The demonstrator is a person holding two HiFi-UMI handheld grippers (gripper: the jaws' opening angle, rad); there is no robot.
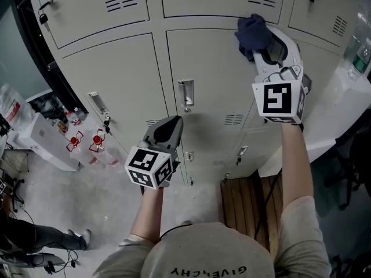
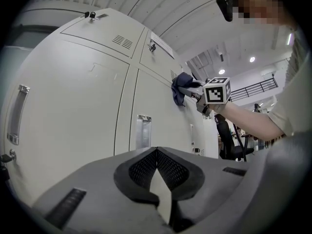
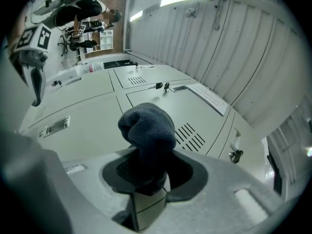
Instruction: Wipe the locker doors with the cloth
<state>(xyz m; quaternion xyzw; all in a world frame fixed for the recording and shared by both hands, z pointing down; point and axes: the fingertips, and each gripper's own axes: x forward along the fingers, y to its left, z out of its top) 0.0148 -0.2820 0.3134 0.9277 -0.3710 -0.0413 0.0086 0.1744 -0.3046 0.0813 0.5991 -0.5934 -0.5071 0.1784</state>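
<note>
Step in hand: wiping. The right gripper (image 1: 265,46) is clamped on the cloth (image 1: 250,29), a dark blue wad bulging out past the jaws. In the right gripper view the cloth (image 3: 147,125) fills the gap between the jaws. It sits at the top right corner of the middle door (image 1: 208,80), and from the left gripper view it looks pressed to the metal just by the seam with the next door, though contact is hard to confirm.

The left gripper (image 1: 172,123) has its jaws together with nothing between them. It hangs lower, off the doors, pointing toward the handle (image 1: 186,93), and looks idle.

Progress: can't judge how much is wiped, no streaks or wet marks show.

Next move, my guess: drag the cloth down or across this door with steady pressure, flat to the panel, steering round the handle and the vent slots (image 1: 233,119), then on to the neighbouring doors. The small wad covers little, so many passes are needed.

Containers: every locker in view is shut, so contents are hidden. Keys hang in some locks (image 1: 106,120)
</note>
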